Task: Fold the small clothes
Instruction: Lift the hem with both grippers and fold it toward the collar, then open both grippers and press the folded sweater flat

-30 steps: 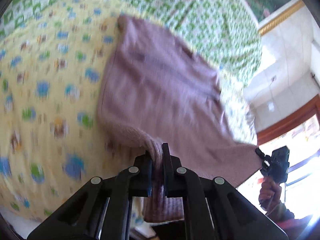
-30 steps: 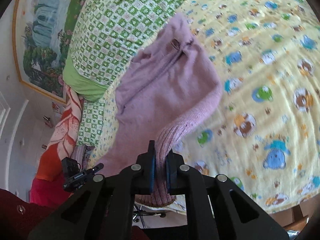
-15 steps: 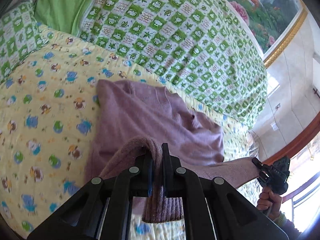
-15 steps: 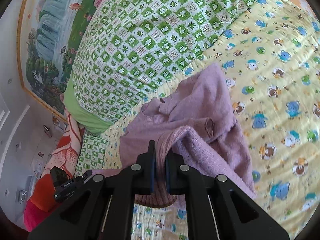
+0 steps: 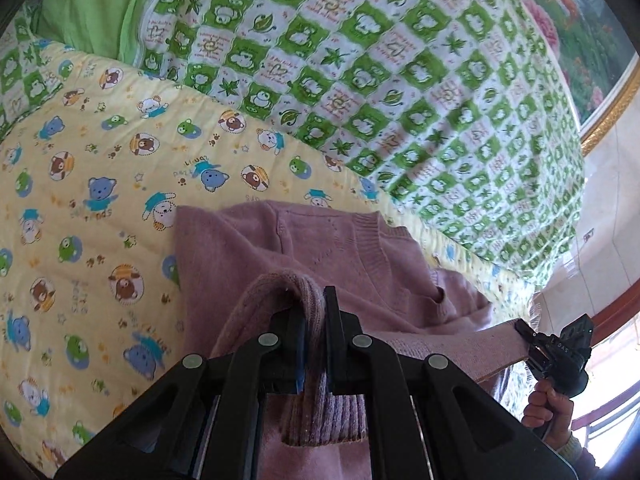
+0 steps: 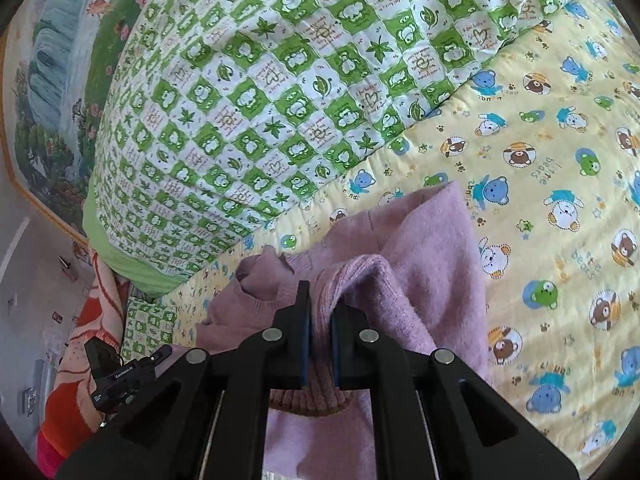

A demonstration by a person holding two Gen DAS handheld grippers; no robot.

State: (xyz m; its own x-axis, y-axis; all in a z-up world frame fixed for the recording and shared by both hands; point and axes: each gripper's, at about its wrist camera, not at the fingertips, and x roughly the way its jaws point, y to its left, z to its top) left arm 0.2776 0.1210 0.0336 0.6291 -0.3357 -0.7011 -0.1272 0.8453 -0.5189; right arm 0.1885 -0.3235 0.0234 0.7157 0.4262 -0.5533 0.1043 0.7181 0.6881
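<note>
I have both grippers clamped on the ribbed hem: left gripper and right gripper each pinch a bunched corner of the mauve sweater. It looks soft, light and stretchy, so hem corners seem safest. Its body lies on the yellow bear-print quilt, beyond.

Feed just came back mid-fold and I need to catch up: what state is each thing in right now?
Sweater: mauve knit, half folded on the bed, ribbed hem lifted and doubled back over the body.
Left gripper: jaws shut on the hem.
Right gripper: jaws shut on the hem at the other end.
Yellow sheet: spread flat under the sweater.
Green quilt: bunched up beyond the sweater.
</note>
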